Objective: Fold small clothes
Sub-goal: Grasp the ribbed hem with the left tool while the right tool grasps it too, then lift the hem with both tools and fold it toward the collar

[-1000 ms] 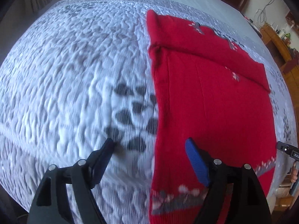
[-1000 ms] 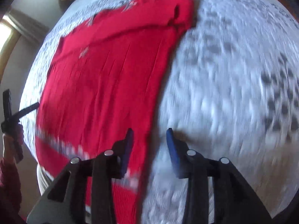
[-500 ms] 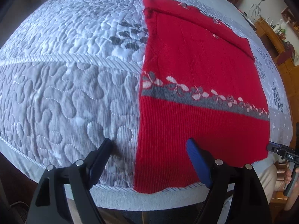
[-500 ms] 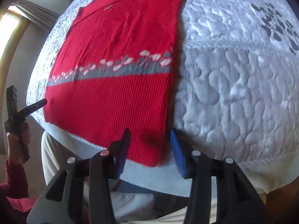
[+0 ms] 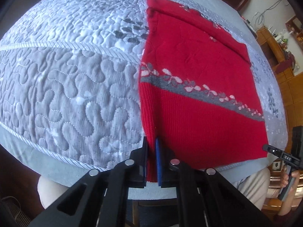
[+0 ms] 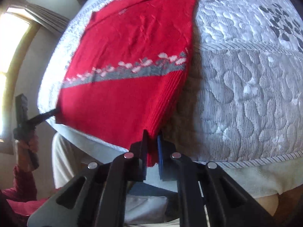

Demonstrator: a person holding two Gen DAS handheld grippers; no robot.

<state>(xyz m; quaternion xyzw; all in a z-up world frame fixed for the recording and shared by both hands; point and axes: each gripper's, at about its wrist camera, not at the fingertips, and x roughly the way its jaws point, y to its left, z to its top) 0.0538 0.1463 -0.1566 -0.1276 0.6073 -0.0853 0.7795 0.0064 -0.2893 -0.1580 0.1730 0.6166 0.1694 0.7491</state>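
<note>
A red knitted sweater (image 5: pixel 198 71) with a grey and white flowered band lies flat on the quilted bed, its ribbed hem toward me. My left gripper (image 5: pixel 151 141) is shut on the hem's left bottom corner, red fabric pinched between the jaws. In the right wrist view the same sweater (image 6: pixel 132 47) fills the left half, and my right gripper (image 6: pixel 152 135) is shut on the hem's right bottom corner. Each gripper shows in the other's view: the right gripper (image 5: pixel 278 152) at the far hem corner, the left gripper (image 6: pixel 47 113) likewise.
The grey and white quilt (image 5: pixel 66 75) spreads wide on both sides of the sweater, and its piped edge (image 6: pixel 265 158) runs just below the hem. The person's pale trousers (image 6: pixel 62 160) stand against the bed. Wooden furniture (image 5: pixel 280 60) sits at the far right.
Both grippers drew back along the sweater to its hem, then closed on the two bottom corners. They stood open a moment ago; the corners are now pinched and slightly lifted.
</note>
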